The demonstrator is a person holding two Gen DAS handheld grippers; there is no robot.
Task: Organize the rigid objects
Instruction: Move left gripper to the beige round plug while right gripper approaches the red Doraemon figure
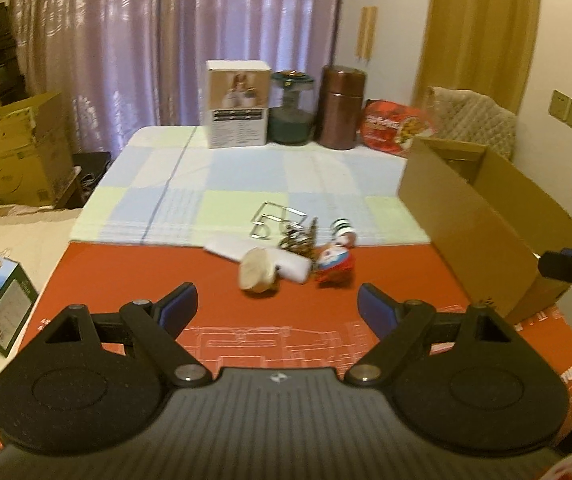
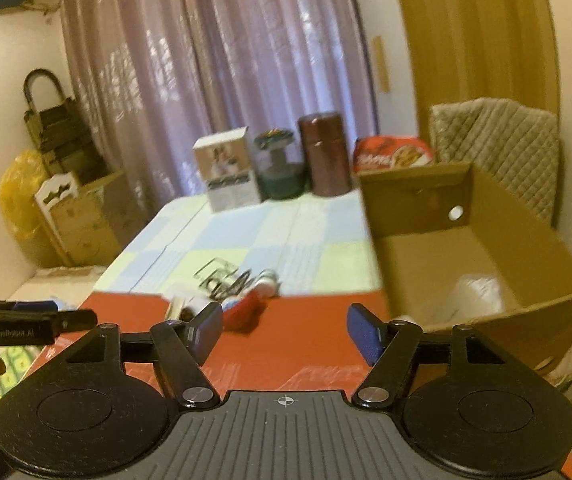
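Observation:
A small pile lies mid-table: a pale round wooden block (image 1: 257, 270), a white flat bar (image 1: 260, 257), a wire frame (image 1: 278, 220), brass keys (image 1: 300, 240), a red toy figure (image 1: 332, 266) and a striped white piece (image 1: 344, 230). My left gripper (image 1: 277, 306) is open and empty, just short of the pile. My right gripper (image 2: 285, 330) is open and empty, near the open cardboard box (image 2: 418, 200), which holds a white object (image 2: 478, 294). The pile also shows blurred in the right wrist view (image 2: 230, 292).
A white carton (image 1: 238, 104), a green glass jar (image 1: 291, 108), a brown canister (image 1: 340, 106) and a red snack bag (image 1: 394, 128) stand at the table's far edge. The table has a red mat (image 1: 126, 280) and a checked cloth (image 1: 246, 172). Boxes (image 1: 14, 152) stand on the floor left.

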